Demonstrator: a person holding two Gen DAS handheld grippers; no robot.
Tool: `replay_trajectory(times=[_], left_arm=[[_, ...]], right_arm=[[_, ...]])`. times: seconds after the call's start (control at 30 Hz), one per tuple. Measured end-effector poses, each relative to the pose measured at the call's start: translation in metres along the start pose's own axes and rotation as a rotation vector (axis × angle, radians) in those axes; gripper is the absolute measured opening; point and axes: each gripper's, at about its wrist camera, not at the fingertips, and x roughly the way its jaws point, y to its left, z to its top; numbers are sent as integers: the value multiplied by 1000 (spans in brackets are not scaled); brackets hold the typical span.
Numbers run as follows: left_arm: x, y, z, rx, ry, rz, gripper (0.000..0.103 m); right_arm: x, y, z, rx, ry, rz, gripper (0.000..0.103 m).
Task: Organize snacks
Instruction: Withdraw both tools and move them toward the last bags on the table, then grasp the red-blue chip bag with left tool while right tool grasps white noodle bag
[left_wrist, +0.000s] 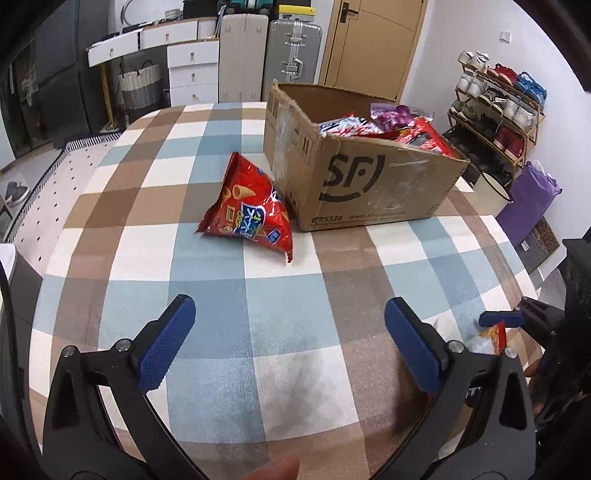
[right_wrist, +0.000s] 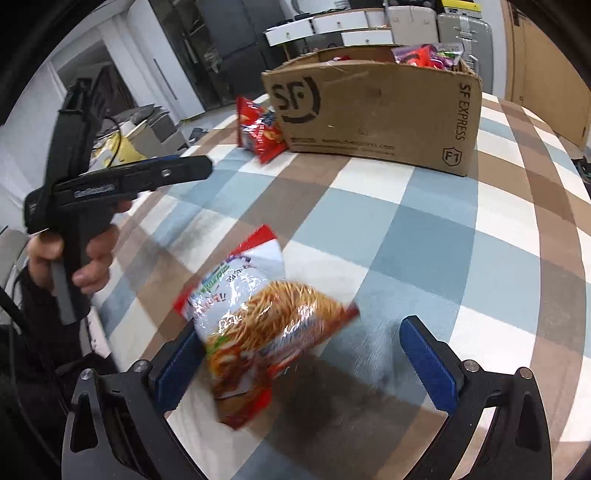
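My left claw (left_wrist: 290, 345) hangs spread wide before the cardboard box (left_wrist: 373, 184), holding nothing. A red snack bag (left_wrist: 249, 208) leans against the box's left side. My right claw (right_wrist: 301, 363) gapes, noodle-snack bag (right_wrist: 258, 321) between its pads, blurred.

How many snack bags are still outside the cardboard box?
2: a red bag on the tablecloth beside the box, and a noodle-snack bag between the open right tongs. Others could be out of view.

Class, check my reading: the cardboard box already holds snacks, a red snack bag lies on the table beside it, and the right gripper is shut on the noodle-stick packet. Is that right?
One error: the right gripper is open, its jaws wide apart around the noodle-stick packet, as the right wrist view shows. The cardboard box does hold snacks, and the red snack bag lies beside it.
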Motion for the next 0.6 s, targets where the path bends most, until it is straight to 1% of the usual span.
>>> replay_trajectory(times=[0.3,0.5,0.6], left_arm=[[17,12,1,-22,19,20,102],[33,26,10,-52,35,30,102],[41,31,17,-48,35,42,102]], right_arm=[[13,-13,26,32,-43,-74,103],[17,-23,39,57,-65,-105,102],[19,-29,45,83,-73,-109,98]])
